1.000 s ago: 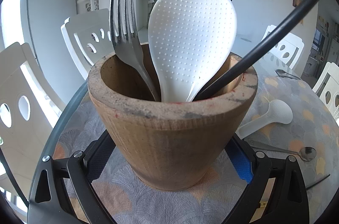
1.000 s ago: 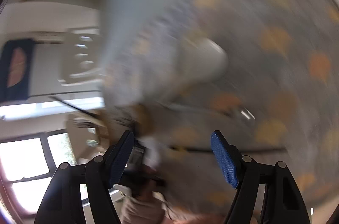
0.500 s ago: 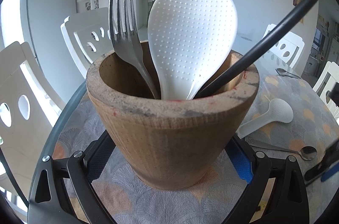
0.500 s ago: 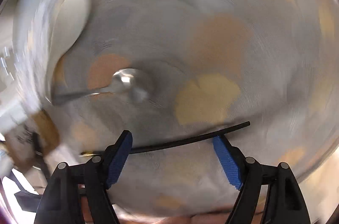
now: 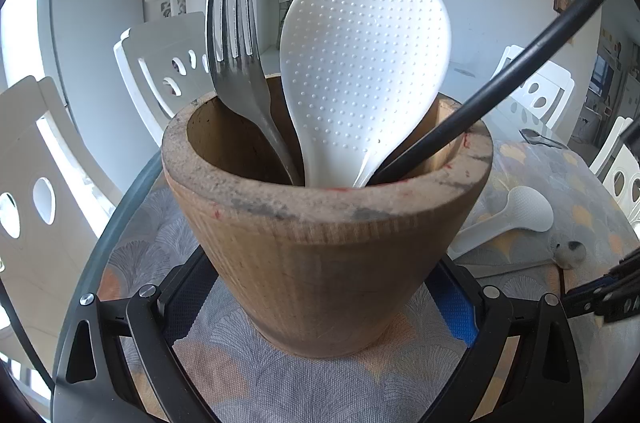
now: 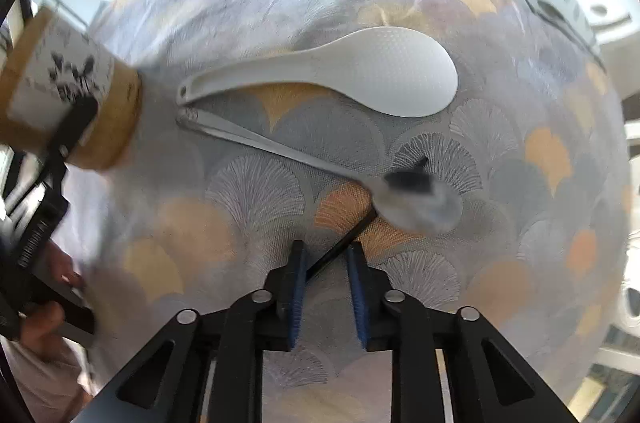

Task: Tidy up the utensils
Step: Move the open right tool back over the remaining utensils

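The left gripper [image 5: 320, 307] is held with its blue-padded fingers spread wide. The right gripper [image 6: 326, 271] is pointed downward, its jaws closing, nearly together.

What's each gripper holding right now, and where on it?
Left gripper clamps the brown wooden utensil pot low on its sides. Right gripper is closing around the thin black chopstick near one end; firm contact unclear.

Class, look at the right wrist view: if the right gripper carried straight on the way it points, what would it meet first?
Most likely the black chopstick lying between the closing right gripper, then the patterned tablecloth beneath; depth is uncertain.
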